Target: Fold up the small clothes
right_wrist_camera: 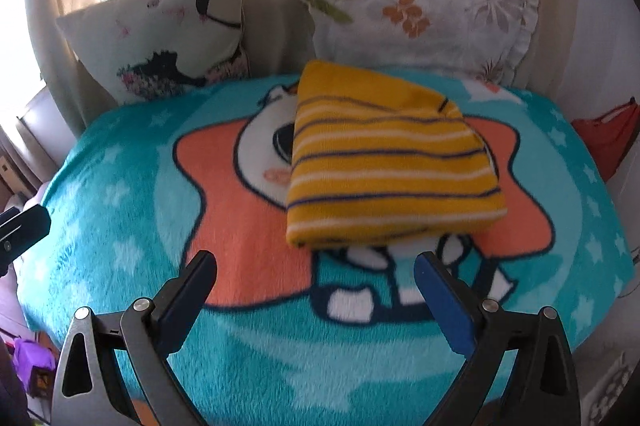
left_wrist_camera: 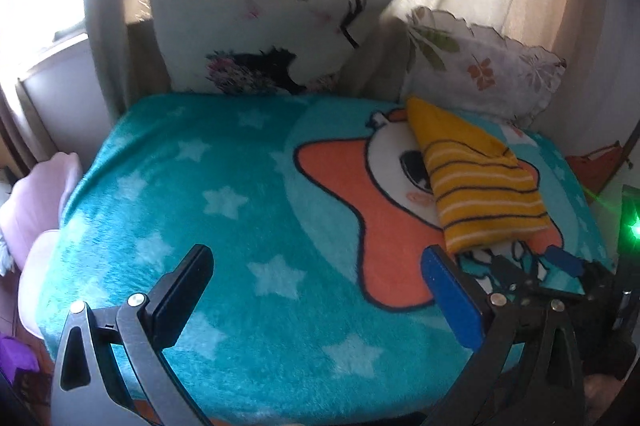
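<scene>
- Teal star blanket (right_wrist_camera: 120,186) covers the whole surface.
- Folded yellow striped garment (right_wrist_camera: 384,162) lies on it at 12 o'clock from the right gripper (right_wrist_camera: 316,268), untouched.
- Both the right gripper and the left gripper (left_wrist_camera: 318,258) gape wide, holding nothing.

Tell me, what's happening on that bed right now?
Left gripper, right gripper open, empty. Yellow striped knit garment lies folded on teal fleece star blanket. Nothing in the way.
</scene>
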The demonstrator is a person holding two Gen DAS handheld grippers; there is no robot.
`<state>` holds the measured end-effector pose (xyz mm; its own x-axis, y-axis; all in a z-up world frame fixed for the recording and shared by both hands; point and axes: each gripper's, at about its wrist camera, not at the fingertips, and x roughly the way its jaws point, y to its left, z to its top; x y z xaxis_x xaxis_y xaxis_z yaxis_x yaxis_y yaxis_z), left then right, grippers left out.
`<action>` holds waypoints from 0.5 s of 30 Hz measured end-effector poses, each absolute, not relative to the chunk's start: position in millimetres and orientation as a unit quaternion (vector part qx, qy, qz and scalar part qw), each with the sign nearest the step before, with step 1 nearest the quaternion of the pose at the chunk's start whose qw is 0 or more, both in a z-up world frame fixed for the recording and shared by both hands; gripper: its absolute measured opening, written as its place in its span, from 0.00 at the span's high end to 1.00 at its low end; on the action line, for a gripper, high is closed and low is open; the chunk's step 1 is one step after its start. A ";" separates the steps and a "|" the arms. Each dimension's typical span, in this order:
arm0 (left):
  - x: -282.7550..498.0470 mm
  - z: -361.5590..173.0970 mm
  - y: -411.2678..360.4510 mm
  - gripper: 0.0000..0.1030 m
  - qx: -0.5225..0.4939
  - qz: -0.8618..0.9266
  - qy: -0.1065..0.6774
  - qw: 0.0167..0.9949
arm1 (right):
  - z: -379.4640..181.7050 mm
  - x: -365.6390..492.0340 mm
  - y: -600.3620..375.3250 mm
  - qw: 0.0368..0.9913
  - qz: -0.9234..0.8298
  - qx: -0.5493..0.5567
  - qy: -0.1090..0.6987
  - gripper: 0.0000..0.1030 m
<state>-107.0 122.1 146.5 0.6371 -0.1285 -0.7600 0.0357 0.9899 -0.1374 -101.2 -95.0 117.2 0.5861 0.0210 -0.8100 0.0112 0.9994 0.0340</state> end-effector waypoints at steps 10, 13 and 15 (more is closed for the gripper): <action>-106.3 132.5 102.0 0.00 -0.041 -0.073 0.454 0.887 | 109.8 -109.5 -110.1 0.880 -0.018 0.037 0.473 0.02; -106.9 127.3 100.9 0.00 -0.041 -0.071 0.464 0.882 | 106.5 -110.8 -111.2 0.877 -0.016 0.043 0.479 0.02; -106.9 124.1 100.0 0.00 -0.041 -0.070 0.470 0.879 | 104.3 -110.5 -111.7 0.875 -0.014 0.044 0.482 0.02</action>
